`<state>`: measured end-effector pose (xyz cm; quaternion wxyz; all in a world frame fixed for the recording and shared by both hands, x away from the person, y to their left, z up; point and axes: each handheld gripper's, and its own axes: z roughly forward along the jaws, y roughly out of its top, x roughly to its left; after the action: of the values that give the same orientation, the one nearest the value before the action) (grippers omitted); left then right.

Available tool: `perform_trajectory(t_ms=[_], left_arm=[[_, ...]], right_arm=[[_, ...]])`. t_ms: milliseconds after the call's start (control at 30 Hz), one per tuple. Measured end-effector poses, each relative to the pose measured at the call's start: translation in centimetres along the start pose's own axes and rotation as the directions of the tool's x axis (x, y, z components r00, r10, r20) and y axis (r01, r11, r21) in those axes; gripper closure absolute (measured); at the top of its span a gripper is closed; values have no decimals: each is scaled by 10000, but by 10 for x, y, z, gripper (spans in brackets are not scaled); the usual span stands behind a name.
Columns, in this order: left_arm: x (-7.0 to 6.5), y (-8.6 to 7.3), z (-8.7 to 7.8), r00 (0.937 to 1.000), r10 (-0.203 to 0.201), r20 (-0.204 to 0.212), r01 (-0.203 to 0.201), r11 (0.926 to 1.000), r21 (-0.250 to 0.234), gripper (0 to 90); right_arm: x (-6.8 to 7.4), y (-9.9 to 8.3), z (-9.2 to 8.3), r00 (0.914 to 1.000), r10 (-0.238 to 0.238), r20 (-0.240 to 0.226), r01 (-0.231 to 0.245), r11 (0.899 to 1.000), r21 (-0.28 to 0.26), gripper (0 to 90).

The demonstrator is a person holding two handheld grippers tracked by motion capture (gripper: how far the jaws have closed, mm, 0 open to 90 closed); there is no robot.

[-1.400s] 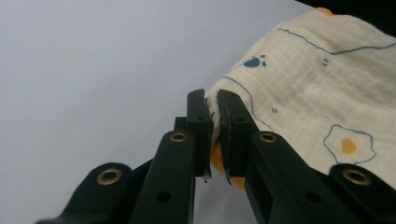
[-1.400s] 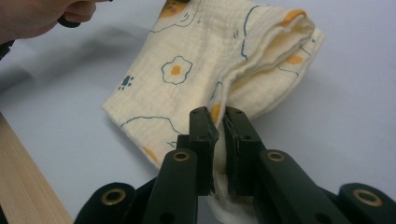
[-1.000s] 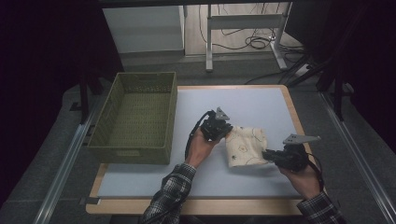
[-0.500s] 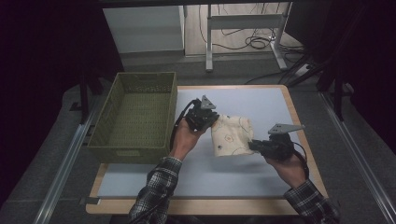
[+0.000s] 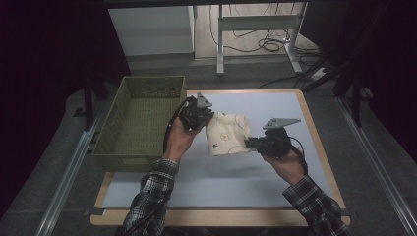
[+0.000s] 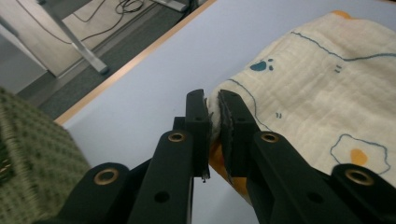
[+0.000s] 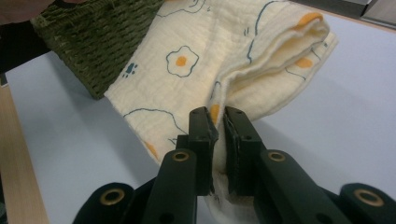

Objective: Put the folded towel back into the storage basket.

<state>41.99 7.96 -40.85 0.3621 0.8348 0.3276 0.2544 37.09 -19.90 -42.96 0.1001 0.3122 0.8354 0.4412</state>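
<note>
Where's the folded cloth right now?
In the high view the folded cloth is mid-table, just right of the green basket, pinched between the left tongs at its upper left corner and the right tongs at its lower right edge.

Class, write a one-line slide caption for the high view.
Two hand-held claws, left and right, grip a folded cream cloth beside a green basket.

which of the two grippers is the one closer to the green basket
The left gripper: it grips the cloth at the edge facing the green basket, right beside its wall. The right gripper pinches the cloth's far side, away from the basket.
</note>
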Motion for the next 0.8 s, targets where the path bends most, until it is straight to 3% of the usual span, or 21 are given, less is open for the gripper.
perform_trajectory(t_ms=[333,800], left_arm=[[29,-7,-18,9975,-368,-610,366,9993,-49,827],[66,-4,-55,9872,-738,-1416,703,9971,-295,828]], right_arm=[[13,34,20,9993,-329,-182,330,9994,81,818],[32,74,45,9972,-634,-392,634,9980,-11,818]])
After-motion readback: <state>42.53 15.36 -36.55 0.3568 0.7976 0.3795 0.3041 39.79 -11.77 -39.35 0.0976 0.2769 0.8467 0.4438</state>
